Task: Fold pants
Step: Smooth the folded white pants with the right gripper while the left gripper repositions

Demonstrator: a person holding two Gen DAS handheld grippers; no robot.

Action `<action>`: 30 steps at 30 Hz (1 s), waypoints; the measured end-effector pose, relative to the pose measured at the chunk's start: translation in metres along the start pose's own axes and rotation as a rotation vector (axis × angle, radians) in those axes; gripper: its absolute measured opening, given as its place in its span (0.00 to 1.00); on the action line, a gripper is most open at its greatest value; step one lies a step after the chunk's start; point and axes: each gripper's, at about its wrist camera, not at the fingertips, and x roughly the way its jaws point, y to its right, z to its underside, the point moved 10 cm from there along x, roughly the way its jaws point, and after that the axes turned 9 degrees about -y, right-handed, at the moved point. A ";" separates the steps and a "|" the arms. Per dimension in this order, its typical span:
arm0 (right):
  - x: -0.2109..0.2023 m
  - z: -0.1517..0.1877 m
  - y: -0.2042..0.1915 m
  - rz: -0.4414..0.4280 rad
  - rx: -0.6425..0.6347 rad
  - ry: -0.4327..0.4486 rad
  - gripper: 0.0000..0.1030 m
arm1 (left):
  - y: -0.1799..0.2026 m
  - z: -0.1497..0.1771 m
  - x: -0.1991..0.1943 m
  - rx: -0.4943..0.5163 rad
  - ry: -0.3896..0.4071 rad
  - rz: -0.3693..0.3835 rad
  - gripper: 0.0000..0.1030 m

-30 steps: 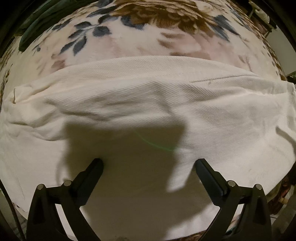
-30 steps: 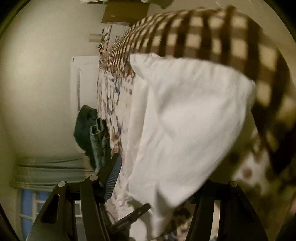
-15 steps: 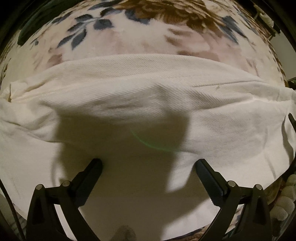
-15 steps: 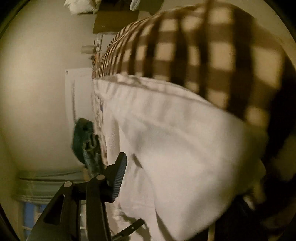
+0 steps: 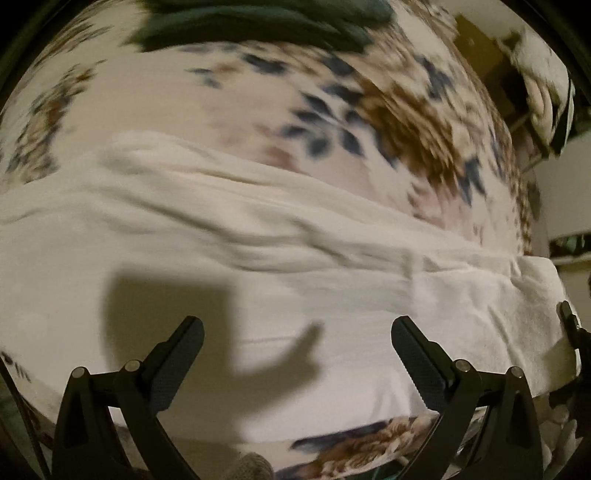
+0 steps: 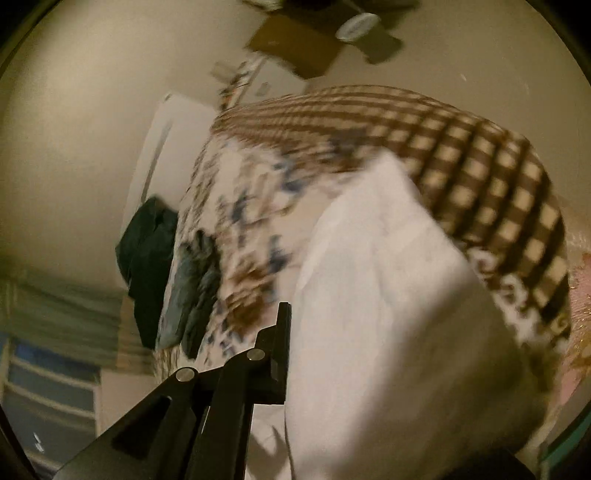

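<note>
The left tongs (image 5: 297, 343) have pulled back and swung: the dark green garment (image 5: 258, 22) at the far edge now shows, and more of the cream twill pants (image 5: 295, 266) lying wrinkled across the plush floral bedspread (image 5: 258, 103). They hang spread, holding nothing. The right tongs (image 6: 295, 354) pinch a lifted white panel, so a fold seems underway.

The left gripper (image 5: 297, 354) hangs with its fingers spread wide over the white pants (image 5: 295, 266), which stretch crosswise just ahead of it. Beyond them lies the floral blanket (image 5: 388, 122), with a dark green garment (image 5: 251, 26) at its far edge.
</note>
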 end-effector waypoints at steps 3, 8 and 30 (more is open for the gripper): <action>0.009 0.030 -0.060 0.028 -0.124 -0.036 0.05 | -0.037 0.012 -0.027 -0.055 0.027 0.005 1.00; 0.096 0.128 -0.161 0.079 -0.356 -0.173 0.05 | -0.139 0.037 -0.064 -0.200 0.066 -0.029 1.00; 0.191 0.292 -0.136 0.347 -0.576 -0.638 0.86 | -0.211 0.001 -0.056 -0.309 0.074 0.195 1.00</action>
